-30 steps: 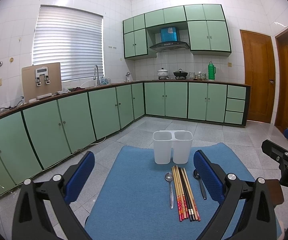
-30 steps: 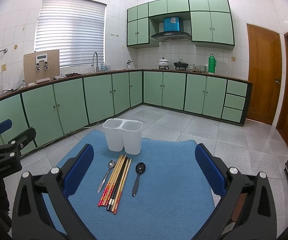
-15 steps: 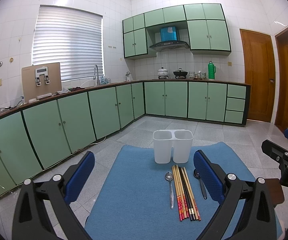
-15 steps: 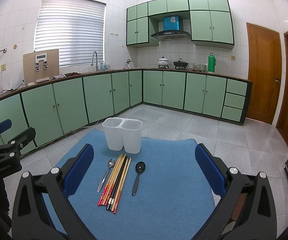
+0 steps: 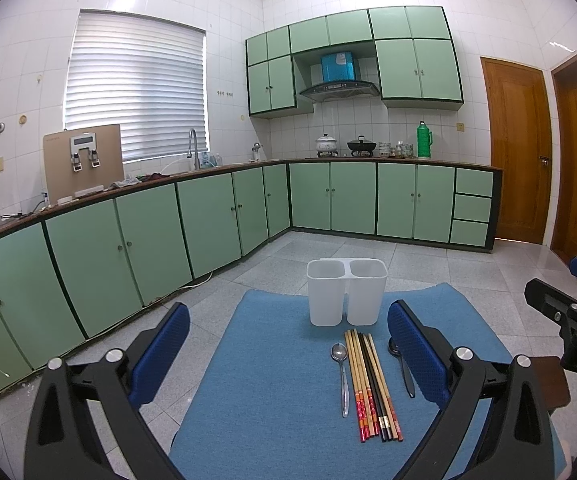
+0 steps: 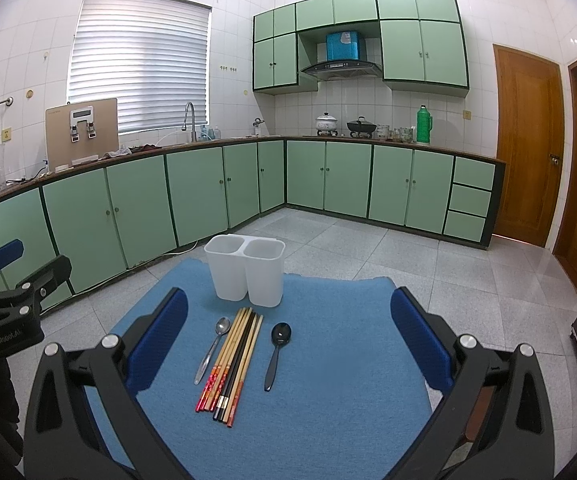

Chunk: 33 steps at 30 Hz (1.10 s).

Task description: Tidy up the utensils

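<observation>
Chopsticks [image 6: 230, 364] bundled flat on blue mat [image 6: 328, 400], silver spoon [image 6: 212, 350] left, black spoon [image 6: 276, 354] right; white two-compartment holder [image 6: 244, 272] behind. Both grippers [image 5: 288, 344] [image 6: 288, 328] spread wide, holding nothing.

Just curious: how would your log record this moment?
stage: start | left gripper: open | right gripper: open | spoons, chopsticks: on mat | holder: empty

The kitchen is evenly and brightly lit. Daylight is let in through the window blinds [image 5: 136, 88], and glare is thrown onto the wall tiles [image 5: 124, 0]. Straight lines are bent and corners blackened by fisheye distortion.
</observation>
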Each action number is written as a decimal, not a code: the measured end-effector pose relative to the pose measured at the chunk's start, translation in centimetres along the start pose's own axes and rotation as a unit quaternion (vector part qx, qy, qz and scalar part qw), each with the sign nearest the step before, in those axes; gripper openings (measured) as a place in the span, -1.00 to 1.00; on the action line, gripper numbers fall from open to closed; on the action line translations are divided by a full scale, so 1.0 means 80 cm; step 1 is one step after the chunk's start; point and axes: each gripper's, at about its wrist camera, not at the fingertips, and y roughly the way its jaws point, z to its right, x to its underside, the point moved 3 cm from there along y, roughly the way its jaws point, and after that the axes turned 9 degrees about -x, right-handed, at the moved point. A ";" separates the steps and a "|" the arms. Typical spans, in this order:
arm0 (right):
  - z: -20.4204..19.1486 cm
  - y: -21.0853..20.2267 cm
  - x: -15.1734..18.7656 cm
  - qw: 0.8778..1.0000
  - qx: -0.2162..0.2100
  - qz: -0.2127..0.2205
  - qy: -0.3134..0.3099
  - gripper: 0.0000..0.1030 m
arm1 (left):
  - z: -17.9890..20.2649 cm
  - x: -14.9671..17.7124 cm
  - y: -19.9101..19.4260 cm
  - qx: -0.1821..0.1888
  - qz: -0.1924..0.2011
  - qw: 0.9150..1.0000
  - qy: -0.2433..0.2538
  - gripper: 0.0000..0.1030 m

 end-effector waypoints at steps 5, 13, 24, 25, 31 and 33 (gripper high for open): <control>0.000 0.001 0.001 1.000 0.000 -0.001 0.001 0.91 | 0.000 0.001 0.001 -0.001 0.000 1.000 0.000 0.88; 0.003 0.010 0.010 1.000 -0.001 -0.005 0.004 0.91 | 0.001 0.007 0.009 -0.001 -0.004 1.000 0.001 0.89; 0.025 0.064 0.025 0.998 0.010 -0.055 0.030 0.91 | -0.002 0.029 0.077 -0.019 -0.042 0.999 0.013 0.89; 0.029 0.076 0.030 0.997 0.011 -0.063 0.033 0.91 | -0.002 0.035 0.096 -0.025 -0.054 0.998 0.019 0.89; 0.045 0.171 0.066 0.989 0.021 -0.139 0.045 0.91 | 0.007 0.071 0.186 -0.033 -0.125 0.991 0.045 0.89; 0.049 0.207 0.078 0.984 0.016 -0.166 0.055 0.90 | 0.011 0.083 0.214 -0.030 -0.151 0.987 0.049 0.89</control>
